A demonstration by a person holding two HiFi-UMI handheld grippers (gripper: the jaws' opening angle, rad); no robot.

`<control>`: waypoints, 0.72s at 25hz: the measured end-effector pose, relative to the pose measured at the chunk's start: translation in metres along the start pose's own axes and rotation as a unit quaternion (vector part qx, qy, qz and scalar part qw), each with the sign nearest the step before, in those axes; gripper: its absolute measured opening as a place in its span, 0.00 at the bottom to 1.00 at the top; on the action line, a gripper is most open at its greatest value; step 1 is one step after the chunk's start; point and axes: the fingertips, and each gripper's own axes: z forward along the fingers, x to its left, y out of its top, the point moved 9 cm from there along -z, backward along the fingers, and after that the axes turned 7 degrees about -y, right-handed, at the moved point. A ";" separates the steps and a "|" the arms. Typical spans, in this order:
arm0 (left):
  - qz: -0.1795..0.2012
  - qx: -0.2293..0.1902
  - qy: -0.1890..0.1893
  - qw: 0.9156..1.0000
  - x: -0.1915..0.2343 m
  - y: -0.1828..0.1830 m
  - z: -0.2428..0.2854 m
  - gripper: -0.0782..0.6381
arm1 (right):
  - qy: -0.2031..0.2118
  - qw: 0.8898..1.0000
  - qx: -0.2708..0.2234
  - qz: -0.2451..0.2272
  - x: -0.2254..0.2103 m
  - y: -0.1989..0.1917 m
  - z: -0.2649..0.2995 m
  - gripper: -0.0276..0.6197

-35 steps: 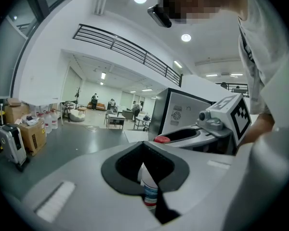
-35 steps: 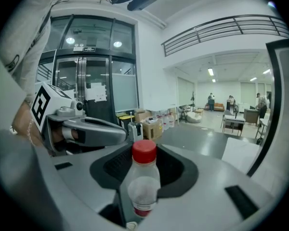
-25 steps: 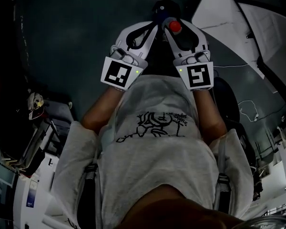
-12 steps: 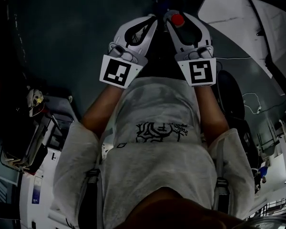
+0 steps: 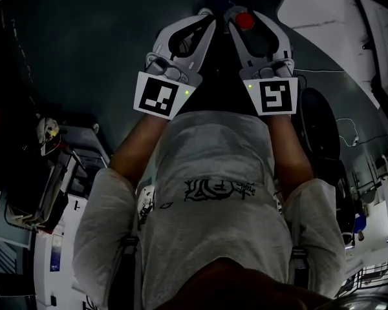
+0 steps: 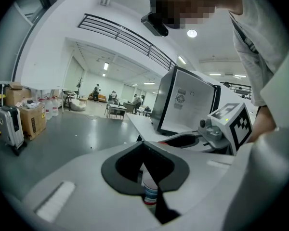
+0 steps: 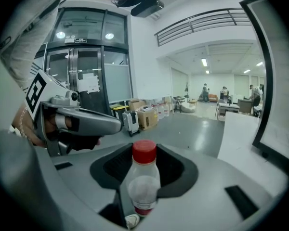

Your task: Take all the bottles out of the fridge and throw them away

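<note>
We cannot read labels. Beyond the shirt (image 5: pixel 213 166), left gripper (image 5: pixel 209 15) clamps blue-labelled bottle (image 6: pixel 150 189); right gripper (image 5: pixel 228 14) clamps red-capped bottle (image 7: pixel 143 177).

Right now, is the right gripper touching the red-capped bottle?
Touching. The right gripper view shows the red-capped bottle upright, clamped between the jaws of the right gripper.

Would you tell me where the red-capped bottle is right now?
The red-capped bottle is gripped in the right tongs, centre of the right gripper view, close beside the left tongs.
</note>
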 end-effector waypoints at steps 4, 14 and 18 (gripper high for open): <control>-0.001 0.003 -0.001 1.000 0.004 -0.011 0.007 0.12 | -0.005 1.000 0.000 0.002 -0.001 -0.013 0.005 0.28; 0.007 0.009 -0.002 1.000 0.012 -0.039 0.030 0.12 | -0.012 1.000 0.002 0.006 -0.006 -0.046 0.021 0.28; 0.003 0.005 -0.001 1.000 0.016 -0.051 0.038 0.12 | -0.008 1.000 -0.005 -0.002 -0.008 -0.060 0.029 0.28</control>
